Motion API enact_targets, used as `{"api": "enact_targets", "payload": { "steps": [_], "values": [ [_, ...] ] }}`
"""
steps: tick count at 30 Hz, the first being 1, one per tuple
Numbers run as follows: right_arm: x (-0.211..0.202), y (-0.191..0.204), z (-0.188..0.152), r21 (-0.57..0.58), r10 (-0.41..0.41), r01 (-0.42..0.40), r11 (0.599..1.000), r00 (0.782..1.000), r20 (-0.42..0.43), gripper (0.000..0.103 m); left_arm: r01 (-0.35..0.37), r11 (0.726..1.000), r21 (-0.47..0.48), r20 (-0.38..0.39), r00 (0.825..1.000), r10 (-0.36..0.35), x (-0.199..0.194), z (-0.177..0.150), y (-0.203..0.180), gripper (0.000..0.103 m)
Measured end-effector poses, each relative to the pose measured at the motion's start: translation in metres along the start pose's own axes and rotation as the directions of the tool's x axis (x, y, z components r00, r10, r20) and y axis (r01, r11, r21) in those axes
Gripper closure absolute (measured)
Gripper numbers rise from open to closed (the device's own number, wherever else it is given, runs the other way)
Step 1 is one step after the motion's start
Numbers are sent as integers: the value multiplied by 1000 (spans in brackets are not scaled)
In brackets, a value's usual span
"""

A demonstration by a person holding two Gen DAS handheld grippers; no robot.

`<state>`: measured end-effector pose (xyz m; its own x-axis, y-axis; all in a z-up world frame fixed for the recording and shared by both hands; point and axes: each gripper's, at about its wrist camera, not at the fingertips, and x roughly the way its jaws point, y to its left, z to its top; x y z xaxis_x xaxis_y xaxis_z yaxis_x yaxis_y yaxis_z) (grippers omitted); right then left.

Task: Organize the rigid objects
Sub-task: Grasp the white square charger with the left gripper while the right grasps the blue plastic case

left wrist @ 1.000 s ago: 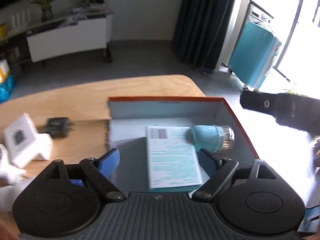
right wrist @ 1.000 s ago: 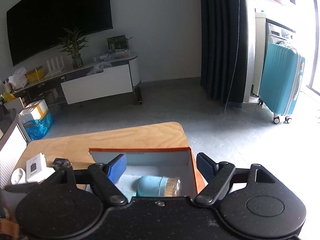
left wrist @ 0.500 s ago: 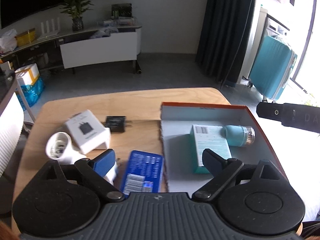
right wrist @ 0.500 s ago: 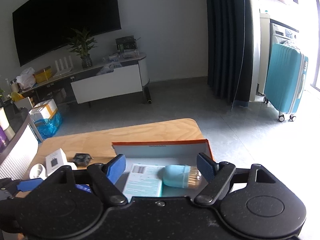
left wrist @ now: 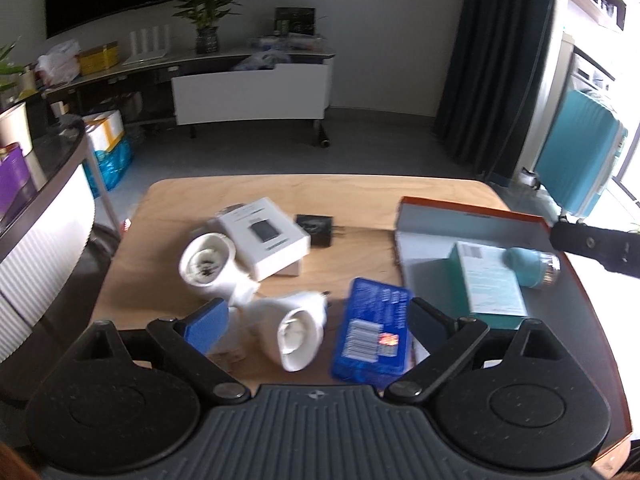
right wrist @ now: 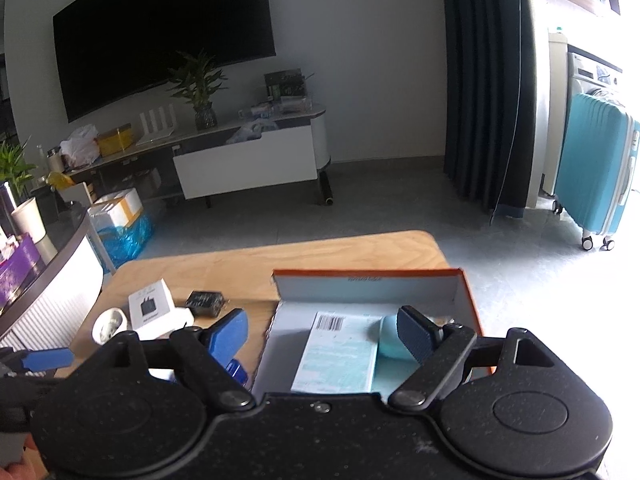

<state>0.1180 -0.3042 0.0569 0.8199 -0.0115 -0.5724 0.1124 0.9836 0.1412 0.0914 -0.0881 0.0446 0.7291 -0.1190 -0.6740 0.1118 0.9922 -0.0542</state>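
Note:
An orange-rimmed open box [left wrist: 472, 216] sits on the right of the wooden table and holds a teal flat carton [left wrist: 490, 280] and a teal jar [left wrist: 528, 266]. Left of it lie a blue packet [left wrist: 374, 336], two white plug adapters [left wrist: 208, 264] [left wrist: 300, 330], a white charger carton [left wrist: 266, 238] and a black charger [left wrist: 316, 228]. My left gripper [left wrist: 320, 320] hovers above the nearer adapter and the blue packet, jaws opening, gripping nothing. My right gripper [right wrist: 322, 334] hangs over the box [right wrist: 368, 276] and its carton [right wrist: 340, 352], jaws opening, empty.
Bare wooden table top [left wrist: 280, 192] lies beyond the loose items. A curved white counter [left wrist: 36, 220] stands close on the left. On the floor to the right is a teal suitcase [right wrist: 596, 172]; a low TV cabinet [right wrist: 248, 160] lines the far wall.
The left gripper swung from over the box to the left, bringing the adapters and blue packet into view. The right gripper drew back from the box. Both pairs of jaws spread wider.

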Motion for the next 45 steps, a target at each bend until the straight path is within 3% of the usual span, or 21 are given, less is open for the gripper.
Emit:
{"api": "enact_targets", "payload": {
  "steps": [24,45],
  "values": [
    [16,48,-38,-74,94,-102,992,991,-100,7,-72,991,-113,-51,996,67,9,-25,69,4],
    [27,67,-49,-100,123,-138,985,981,-147,7,-93,985,-147,-86,993,81,51,-29,87,5]
  ]
}}
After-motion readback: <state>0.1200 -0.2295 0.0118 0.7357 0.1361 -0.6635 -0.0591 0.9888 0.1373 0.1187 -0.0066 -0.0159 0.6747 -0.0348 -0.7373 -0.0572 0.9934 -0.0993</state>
